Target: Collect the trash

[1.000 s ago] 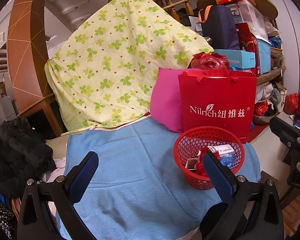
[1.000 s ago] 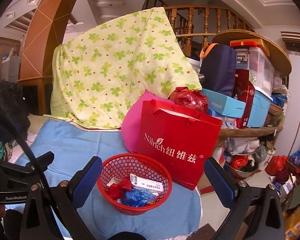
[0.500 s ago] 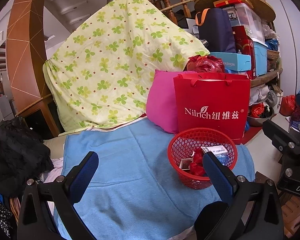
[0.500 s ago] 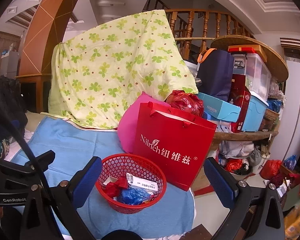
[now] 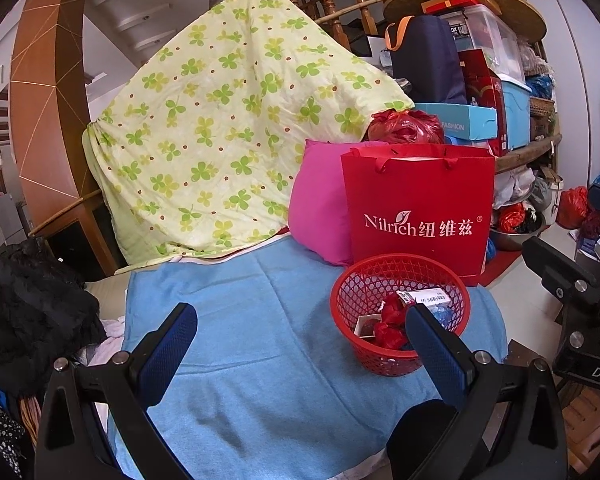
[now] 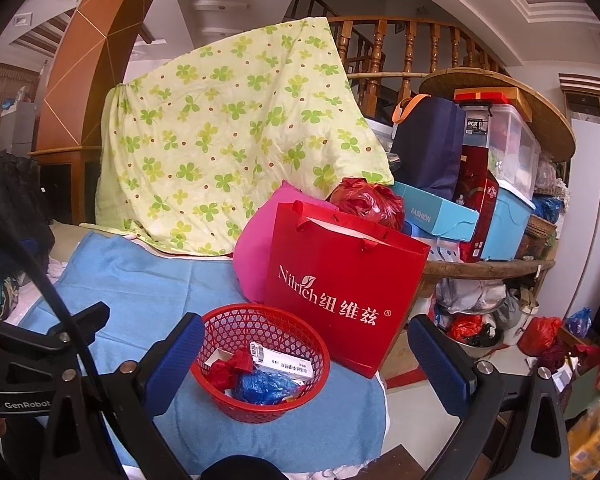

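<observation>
A red mesh basket stands on a blue towel. Inside lie red crumpled wrappers, a white printed box and a blue plastic wad. My left gripper is open above the towel, its right finger in front of the basket's near rim. My right gripper is open too and holds nothing, its left finger beside the basket's left rim.
Behind the basket stands a red Nilrich paper bag with a pink cushion beside it and a clover-print quilt at the back. Dark clothes pile up left. Stacked boxes and floor clutter fill the right.
Both grippers have drawn back a little from the basket, so it looks slightly farther and lower in both views. Both stay open, and the basket's contents lie as before.
</observation>
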`<state>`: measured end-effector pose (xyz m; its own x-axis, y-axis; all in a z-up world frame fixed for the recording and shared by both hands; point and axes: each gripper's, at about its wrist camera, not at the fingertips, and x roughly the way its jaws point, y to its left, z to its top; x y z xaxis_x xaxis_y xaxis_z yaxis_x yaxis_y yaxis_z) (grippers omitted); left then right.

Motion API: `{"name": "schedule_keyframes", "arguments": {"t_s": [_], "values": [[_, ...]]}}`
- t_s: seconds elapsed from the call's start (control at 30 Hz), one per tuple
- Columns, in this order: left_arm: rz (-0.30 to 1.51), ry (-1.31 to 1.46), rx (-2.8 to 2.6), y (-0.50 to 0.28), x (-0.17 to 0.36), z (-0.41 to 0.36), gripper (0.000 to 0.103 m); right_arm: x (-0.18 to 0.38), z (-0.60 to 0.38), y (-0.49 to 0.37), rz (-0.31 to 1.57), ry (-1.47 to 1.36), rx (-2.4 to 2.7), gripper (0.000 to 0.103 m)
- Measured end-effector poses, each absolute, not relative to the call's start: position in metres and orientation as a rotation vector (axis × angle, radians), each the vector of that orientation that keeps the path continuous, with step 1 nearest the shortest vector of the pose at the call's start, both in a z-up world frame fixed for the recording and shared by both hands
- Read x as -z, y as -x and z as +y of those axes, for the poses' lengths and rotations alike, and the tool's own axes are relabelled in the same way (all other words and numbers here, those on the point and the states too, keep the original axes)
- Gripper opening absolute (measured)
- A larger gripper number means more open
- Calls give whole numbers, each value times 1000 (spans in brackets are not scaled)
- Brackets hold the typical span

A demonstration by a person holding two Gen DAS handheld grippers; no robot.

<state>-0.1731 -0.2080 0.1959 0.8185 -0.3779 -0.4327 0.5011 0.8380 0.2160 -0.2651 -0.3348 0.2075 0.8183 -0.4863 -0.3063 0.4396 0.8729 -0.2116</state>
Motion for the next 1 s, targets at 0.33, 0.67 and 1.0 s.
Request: {"name": "schedule_keyframes", "arguments": {"t_s": [0.33, 0.67, 1.0], "values": [[381, -333, 478, 174, -195, -207, 103, -205, -337, 266, 371, 117, 479, 103], [381, -336, 475, 174, -194, -201, 103, -206, -332, 264, 372, 136, 482, 103], [385, -347, 480, 176, -192, -201, 103, -207, -333, 263, 369, 136, 482, 103]]}}
